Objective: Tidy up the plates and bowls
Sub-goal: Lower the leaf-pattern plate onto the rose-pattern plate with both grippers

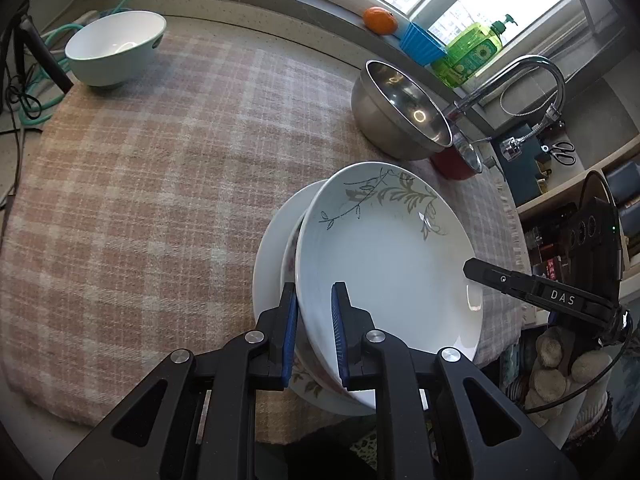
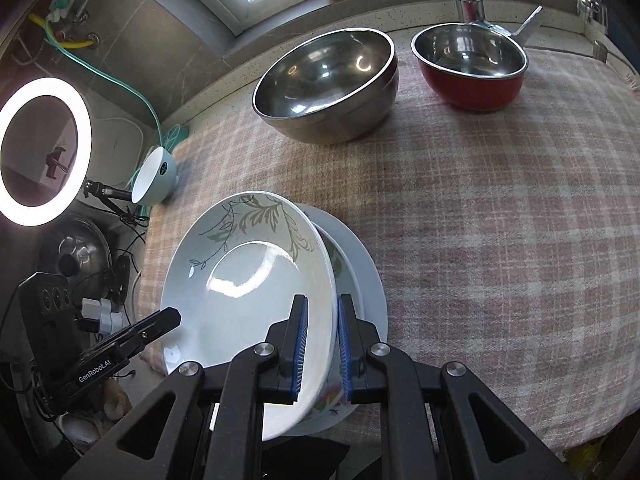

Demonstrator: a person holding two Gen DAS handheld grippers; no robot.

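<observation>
Left wrist view: left gripper point(image 1: 314, 324) has both blue pads clamped on the near rim of the leaf-pattern plate point(image 1: 384, 256), at 6 o'clock of the frame. Plate is tilted, sitting over a floral plate point(image 1: 302, 376) and a plain white plate point(image 1: 276, 248) on the checked cloth point(image 1: 160, 184). Right gripper's tip shows at 3 o'clock by the plate's far rim. White bowl point(image 1: 116, 50) at 10 o'clock, steel bowl point(image 1: 400, 110) at 1 o'clock w/ red pot point(image 1: 452, 166) just behind it.

Right wrist view: right gripper point(image 2: 322, 350) likewise pinches the same plate's rim, pads either side, at 6 o'clock. Steel bowl at 12, red pot at 1, white bowl at 9, well apart.

Judgement: plate is being set onto the stack. Keep both grips level, lower evenly so it centres on the floral plate, release only once seated; uneven release could let it slide off the table edge.
</observation>
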